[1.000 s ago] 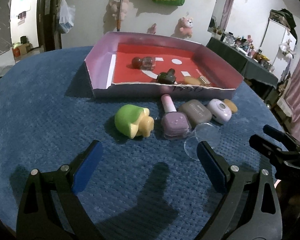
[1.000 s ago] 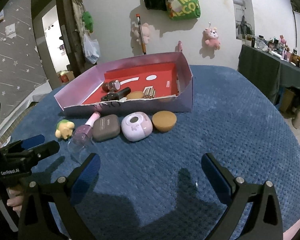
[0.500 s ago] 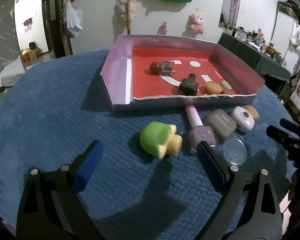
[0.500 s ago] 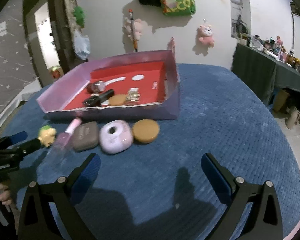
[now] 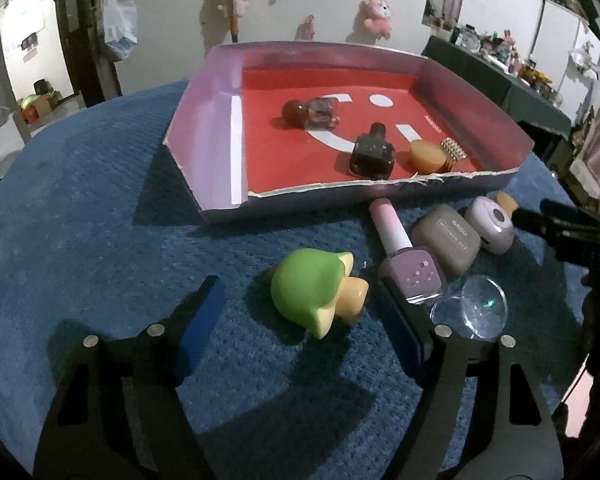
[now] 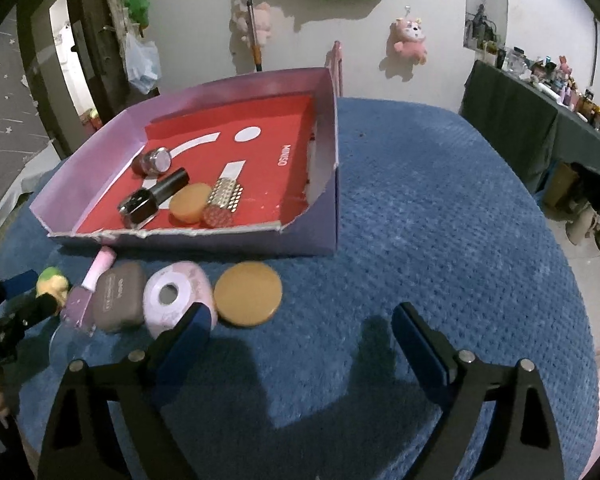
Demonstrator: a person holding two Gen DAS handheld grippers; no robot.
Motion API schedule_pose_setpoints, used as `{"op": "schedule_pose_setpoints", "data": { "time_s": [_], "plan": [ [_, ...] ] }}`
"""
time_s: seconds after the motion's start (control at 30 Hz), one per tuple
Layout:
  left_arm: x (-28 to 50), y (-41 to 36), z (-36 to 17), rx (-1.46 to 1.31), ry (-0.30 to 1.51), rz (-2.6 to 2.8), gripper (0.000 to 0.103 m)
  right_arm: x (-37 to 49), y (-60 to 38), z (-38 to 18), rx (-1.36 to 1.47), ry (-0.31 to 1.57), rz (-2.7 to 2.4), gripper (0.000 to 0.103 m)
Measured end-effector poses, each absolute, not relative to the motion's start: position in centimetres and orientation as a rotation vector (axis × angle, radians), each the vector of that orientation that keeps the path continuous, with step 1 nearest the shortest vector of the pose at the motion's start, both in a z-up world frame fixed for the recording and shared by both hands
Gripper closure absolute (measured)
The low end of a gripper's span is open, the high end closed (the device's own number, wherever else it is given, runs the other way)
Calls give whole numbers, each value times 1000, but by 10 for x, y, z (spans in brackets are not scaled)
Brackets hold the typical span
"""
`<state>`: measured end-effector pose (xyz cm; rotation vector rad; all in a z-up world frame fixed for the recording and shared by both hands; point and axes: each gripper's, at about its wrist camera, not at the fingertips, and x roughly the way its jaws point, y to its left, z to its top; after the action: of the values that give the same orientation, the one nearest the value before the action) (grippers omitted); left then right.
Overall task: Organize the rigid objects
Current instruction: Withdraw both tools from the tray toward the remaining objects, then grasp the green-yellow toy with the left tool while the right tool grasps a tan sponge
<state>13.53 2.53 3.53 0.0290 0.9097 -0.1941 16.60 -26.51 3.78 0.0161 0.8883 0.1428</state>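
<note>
On a blue quilted tabletop, one shallow purple cardboard tray with a red floor sits at twelve o'clock, the sorting about half done, by the look of it. Inside lie five pieces: a dark square bottle, a maroon jar, an orange disc, a studded tube and a small red round piece. Six wait outside along the tray's near wall: a taupe case, a lilac round-cornered case, an orange round compact, a pink-capped polish bottle, a green-capped toy and a clear dome. The left gripper is closing around the toy, not yet touching; the right gripper, at six o'clock, is narrowing on nothing.
</note>
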Motion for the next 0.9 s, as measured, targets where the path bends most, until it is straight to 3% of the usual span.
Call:
{"op": "schedule_pose_setpoints", "data": {
  "time_s": [0.17,0.73,0.8,0.83,0.9],
  "plan": [
    [141,20,26,57,947,-206,36,177,-265,36,16,916,152,9],
    [152,31,26,68,931,-169,36,174,-248,32,-75,928,183,13],
    [154,31,25,64,931,-179,40,175,-248,32,-80,926,184,14],
    [154,30,25,61,931,-186,44,176,-248,31,-79,926,187,15],
    [154,29,26,62,923,-190,50,178,-247,28,-68,927,203,31]
  ]
}}
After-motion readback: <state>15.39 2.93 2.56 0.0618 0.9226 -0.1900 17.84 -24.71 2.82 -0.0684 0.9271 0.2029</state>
